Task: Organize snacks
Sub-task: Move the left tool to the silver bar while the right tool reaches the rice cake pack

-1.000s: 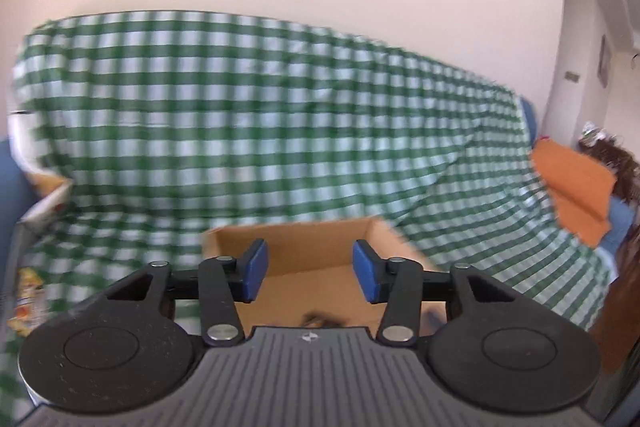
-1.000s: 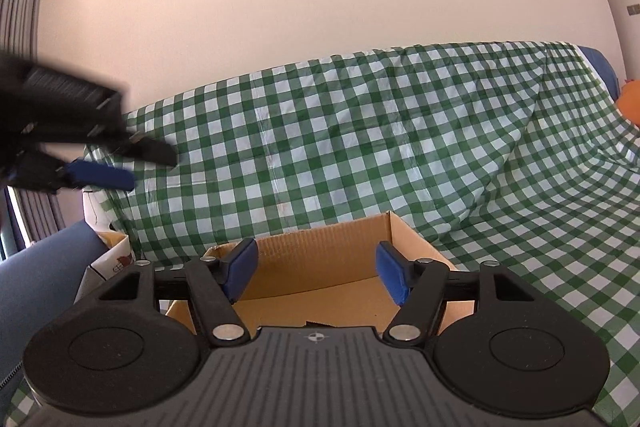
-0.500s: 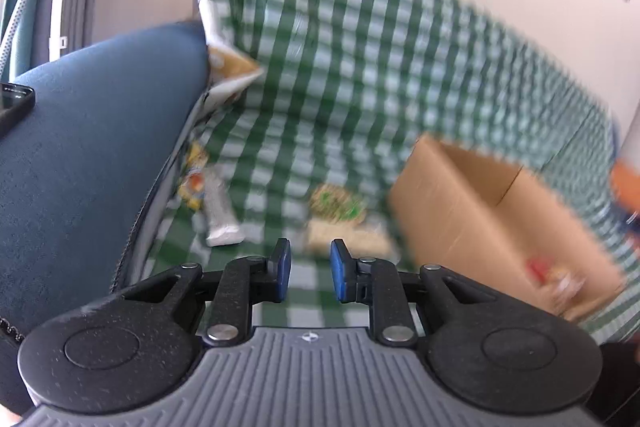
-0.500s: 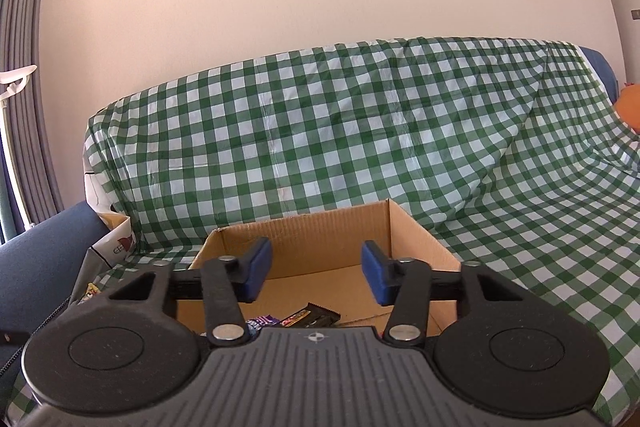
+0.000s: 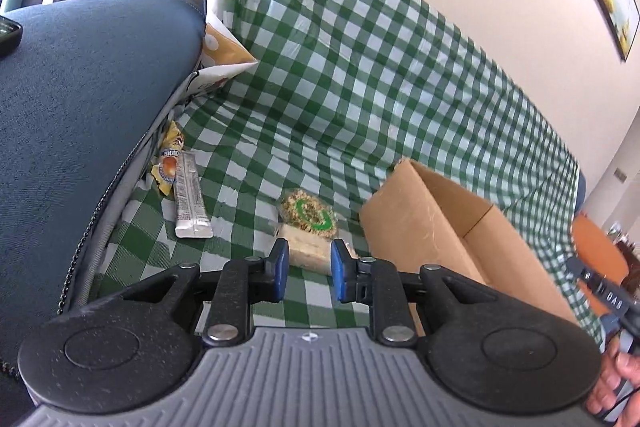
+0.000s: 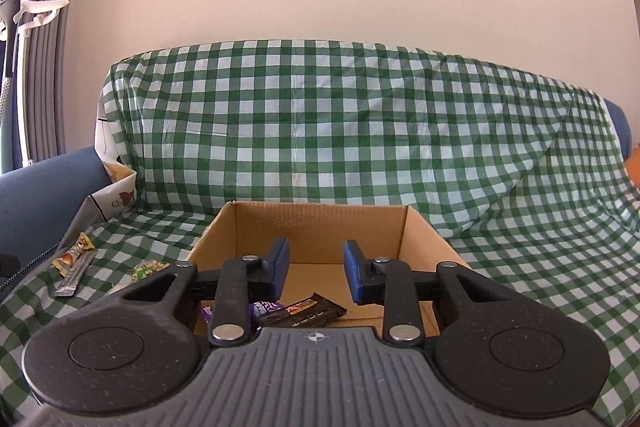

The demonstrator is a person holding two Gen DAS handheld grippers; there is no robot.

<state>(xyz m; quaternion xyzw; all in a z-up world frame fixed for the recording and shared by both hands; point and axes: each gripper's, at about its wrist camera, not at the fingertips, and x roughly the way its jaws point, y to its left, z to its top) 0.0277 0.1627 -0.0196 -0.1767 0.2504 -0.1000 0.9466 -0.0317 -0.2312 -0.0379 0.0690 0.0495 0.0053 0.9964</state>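
Note:
A brown cardboard box (image 5: 448,223) stands on a sofa under a green checked cloth (image 5: 360,75). My left gripper (image 5: 306,275) is open and empty, just above a pale clear-wrapped snack (image 5: 306,251) with a round green-marked snack (image 5: 307,211) behind it. A silver wrapped bar (image 5: 190,197) and a yellow packet (image 5: 168,163) lie further left. My right gripper (image 6: 316,275) is open and empty over the box (image 6: 320,227), which holds a dark chocolate bar (image 6: 308,313) and a purple packet (image 6: 262,307).
The blue sofa arm (image 5: 80,99) rises at the left, with a white and yellow paper bag (image 5: 218,55) against it. An orange cushion (image 5: 596,259) lies to the right of the box. The other gripper and hand (image 5: 616,367) show at the lower right.
My left gripper has swung from the box to the snacks at the left and opened a little. My right gripper has narrowed and tilted down over the box.

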